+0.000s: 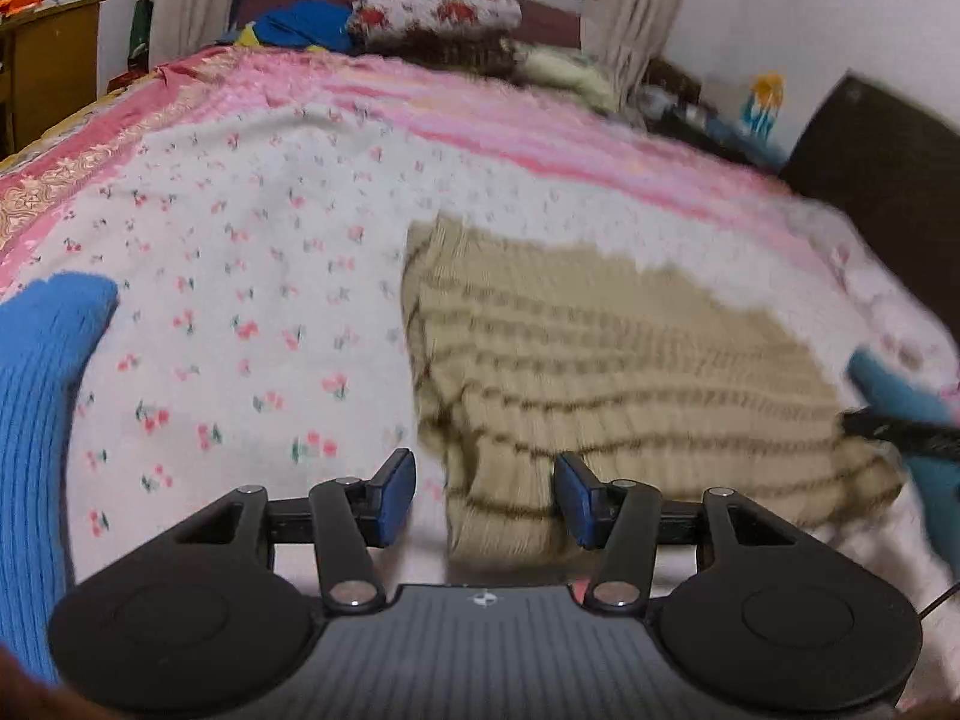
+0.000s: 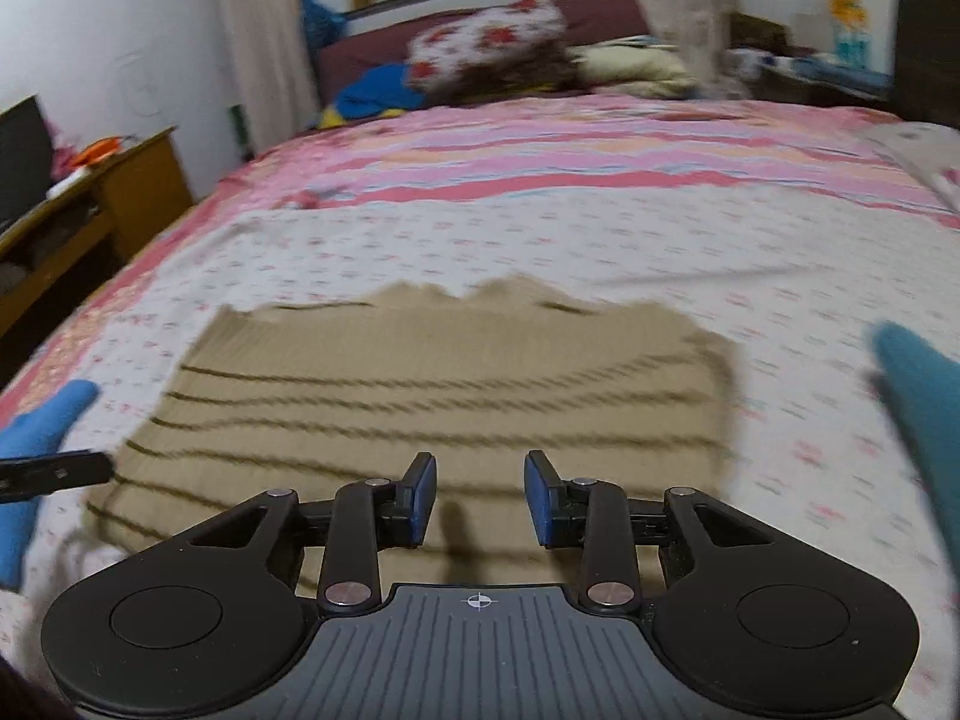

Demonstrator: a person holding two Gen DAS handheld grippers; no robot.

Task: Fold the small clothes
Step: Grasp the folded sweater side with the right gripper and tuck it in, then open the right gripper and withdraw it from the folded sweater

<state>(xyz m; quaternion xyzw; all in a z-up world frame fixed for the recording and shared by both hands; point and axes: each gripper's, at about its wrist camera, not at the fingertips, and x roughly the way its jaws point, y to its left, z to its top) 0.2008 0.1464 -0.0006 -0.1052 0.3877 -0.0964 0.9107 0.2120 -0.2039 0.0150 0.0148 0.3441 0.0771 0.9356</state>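
A small beige knit garment with thin dark stripes (image 1: 624,372) lies flat on the white floral sheet (image 1: 252,276) of the bed. It also shows in the right wrist view (image 2: 432,378). My left gripper (image 1: 485,495) is open and empty, just above the garment's near left corner. My right gripper (image 2: 480,495) is open and empty, above the garment's near edge. A blue knit cloth (image 1: 42,408) lies at the left, and a teal cloth (image 2: 924,414) lies at the right of the garment. Both views are blurred by motion.
Pink striped bedding (image 2: 600,162) covers the far half of the bed. A floral pillow (image 2: 486,42) and piled blankets lie at the headboard. A wooden desk (image 2: 108,198) stands left of the bed. A dark cabinet (image 1: 876,180) stands at the right.
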